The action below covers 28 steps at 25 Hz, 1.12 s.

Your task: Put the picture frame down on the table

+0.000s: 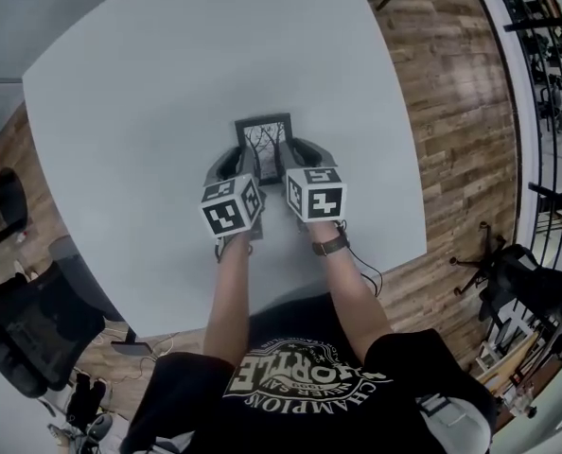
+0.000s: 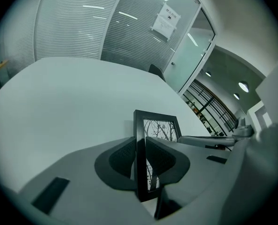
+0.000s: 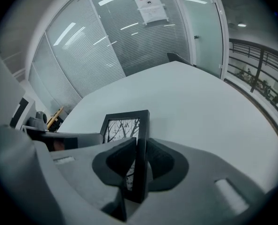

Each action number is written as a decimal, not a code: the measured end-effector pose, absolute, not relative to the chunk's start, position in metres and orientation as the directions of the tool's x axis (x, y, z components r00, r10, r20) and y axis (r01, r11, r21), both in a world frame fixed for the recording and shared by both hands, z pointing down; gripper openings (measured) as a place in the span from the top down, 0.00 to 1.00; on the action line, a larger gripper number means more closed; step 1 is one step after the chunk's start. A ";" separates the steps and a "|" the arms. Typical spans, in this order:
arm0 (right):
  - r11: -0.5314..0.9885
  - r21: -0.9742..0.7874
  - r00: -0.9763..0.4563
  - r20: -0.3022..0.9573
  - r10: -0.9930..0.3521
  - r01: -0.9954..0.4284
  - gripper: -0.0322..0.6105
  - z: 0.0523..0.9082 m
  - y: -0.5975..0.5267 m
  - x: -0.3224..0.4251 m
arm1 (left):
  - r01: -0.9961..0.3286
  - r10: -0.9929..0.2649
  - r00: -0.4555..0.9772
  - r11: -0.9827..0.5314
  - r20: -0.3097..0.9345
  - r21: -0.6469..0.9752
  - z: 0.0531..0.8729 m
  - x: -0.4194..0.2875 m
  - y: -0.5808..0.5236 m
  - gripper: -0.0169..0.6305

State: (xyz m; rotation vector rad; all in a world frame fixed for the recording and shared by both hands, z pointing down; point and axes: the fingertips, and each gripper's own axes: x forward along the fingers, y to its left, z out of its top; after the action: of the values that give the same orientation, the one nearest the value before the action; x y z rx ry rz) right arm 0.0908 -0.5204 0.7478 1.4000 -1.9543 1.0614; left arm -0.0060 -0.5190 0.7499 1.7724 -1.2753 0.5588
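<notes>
A small black picture frame (image 1: 264, 136) with a bare-tree print is held between both grippers over the white table (image 1: 149, 112). My left gripper (image 1: 244, 165) is shut on the frame's left edge (image 2: 141, 158), the dark pads pressing either side of the black rim. On the opposite side, the right gripper (image 1: 286, 160) is shut on the right edge (image 3: 141, 158). The frame (image 2: 157, 128) is roughly upright in both gripper views, its picture (image 3: 122, 129) facing me. Whether its bottom touches the table is hidden by the grippers.
The table's near edge (image 1: 290, 303) runs just in front of the person's body. A black office chair (image 1: 35, 334) stands at the lower left and another chair (image 1: 518, 277) at the right on the wooden floor. Glass walls with blinds (image 2: 83, 22) stand beyond the table.
</notes>
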 end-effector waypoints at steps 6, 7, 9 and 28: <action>0.156 -0.297 -0.334 0.786 -0.519 -0.942 0.84 0.762 -0.522 0.085 | -0.923 -0.509 0.368 -0.102 0.778 0.370 0.764 -0.011 -0.521 0.86; 0.156 -0.295 -0.332 0.787 -0.520 -0.943 0.84 0.764 -0.523 0.085 | -0.923 -0.509 0.368 -0.102 0.778 0.370 0.766 -0.011 -0.523 0.86; 0.156 -0.290 -0.328 0.785 -0.526 -0.944 0.84 0.765 -0.526 0.085 | -0.924 -0.511 0.367 -0.104 0.777 0.368 0.767 -0.012 -0.525 0.86; 0.149 -0.218 -0.255 0.622 -0.740 -0.964 0.84 0.642 -0.457 0.099 | -0.918 -0.657 0.388 -0.214 0.647 0.334 0.650 -0.037 -0.455 0.86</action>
State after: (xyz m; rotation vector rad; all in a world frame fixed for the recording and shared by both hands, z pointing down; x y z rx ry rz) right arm 0.0990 -0.4569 0.6423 1.6328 -2.0658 0.8369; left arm -0.0369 -0.4549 0.6496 1.9595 -1.3488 0.4845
